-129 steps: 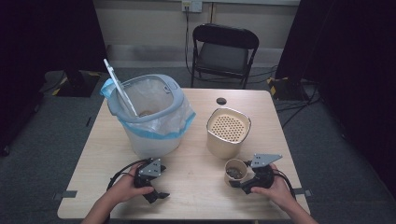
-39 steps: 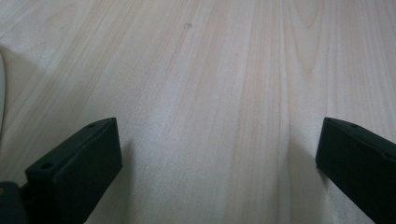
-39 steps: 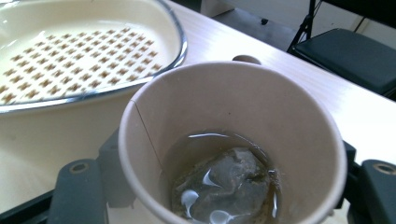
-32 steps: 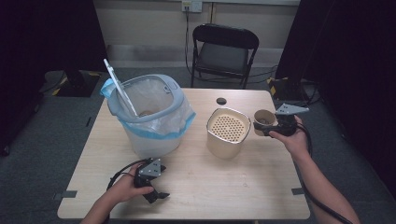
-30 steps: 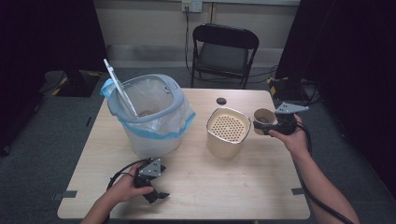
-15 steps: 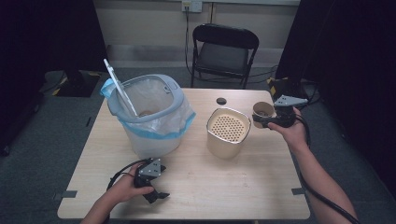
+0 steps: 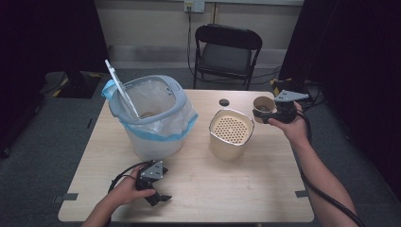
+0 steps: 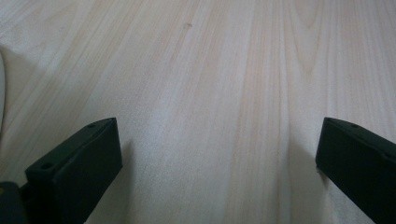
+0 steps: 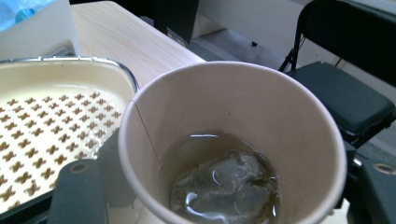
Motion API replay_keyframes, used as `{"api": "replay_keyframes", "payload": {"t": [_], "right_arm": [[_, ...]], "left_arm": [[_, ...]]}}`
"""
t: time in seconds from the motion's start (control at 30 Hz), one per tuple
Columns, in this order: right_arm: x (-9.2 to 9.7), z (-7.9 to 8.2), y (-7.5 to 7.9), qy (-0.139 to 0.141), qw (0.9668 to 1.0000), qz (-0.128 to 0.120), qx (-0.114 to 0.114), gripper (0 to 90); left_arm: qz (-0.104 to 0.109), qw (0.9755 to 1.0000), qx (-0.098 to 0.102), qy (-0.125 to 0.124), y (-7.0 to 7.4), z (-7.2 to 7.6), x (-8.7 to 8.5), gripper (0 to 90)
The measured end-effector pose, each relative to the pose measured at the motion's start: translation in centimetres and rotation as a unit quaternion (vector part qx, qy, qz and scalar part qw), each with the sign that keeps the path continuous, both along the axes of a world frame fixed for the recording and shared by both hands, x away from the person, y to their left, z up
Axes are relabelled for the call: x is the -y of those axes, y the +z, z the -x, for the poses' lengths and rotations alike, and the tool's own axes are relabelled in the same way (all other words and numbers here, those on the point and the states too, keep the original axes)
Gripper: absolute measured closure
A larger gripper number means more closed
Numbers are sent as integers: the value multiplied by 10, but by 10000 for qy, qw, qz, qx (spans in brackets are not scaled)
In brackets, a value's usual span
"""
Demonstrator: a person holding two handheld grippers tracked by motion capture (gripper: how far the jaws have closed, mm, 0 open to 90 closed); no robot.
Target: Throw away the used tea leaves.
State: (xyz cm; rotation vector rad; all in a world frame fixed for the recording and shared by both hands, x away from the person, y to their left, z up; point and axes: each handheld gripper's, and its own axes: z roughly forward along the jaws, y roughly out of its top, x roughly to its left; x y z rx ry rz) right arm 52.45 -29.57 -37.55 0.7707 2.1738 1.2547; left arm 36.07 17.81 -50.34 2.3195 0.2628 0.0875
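Wooden table (image 7: 198, 189) carries my left hand (image 7: 124, 189), flat near the front edge, its gripper (image 8: 210, 168) spread wide over bare boards. I hold my right arm stretched forward, lifted beside the perforated bin (image 7: 231, 133); the right gripper (image 7: 267, 111) pinches a paper cup (image 9: 233, 140) with liquid and a teabag (image 9: 229, 182) inside.

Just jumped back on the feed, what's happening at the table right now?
The person's right gripper holds a paper cup clamped between its jaws, raised beside the cream container with the perforated lid. The cup has some liquid and a used tea bag in it. The left gripper rests open and empty on the wooden table, near the front edge. A bagged bin stands at the table's left. Nothing has been poured out yet.
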Motion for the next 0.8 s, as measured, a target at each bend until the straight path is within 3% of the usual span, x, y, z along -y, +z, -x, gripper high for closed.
{"api": "replay_keyframes", "payload": {"t": [0.17, 0.57, 0.8], "right_arm": [[-3, -4, 1, 10, 9999, -66, 134, 270], [-5, -12, 14, -30, 9984, 76, 566, 272], [-8, -9, 18, 11, 9955, 445, 840, 276]], "left_arm": [[-6, 10000, -4, -1, 0, 0, 0, 0], [-14, 10000, 15, 18, 0, 0, 0, 0], [-2, 10000, -7, 3, 0, 0, 0, 0]]}}
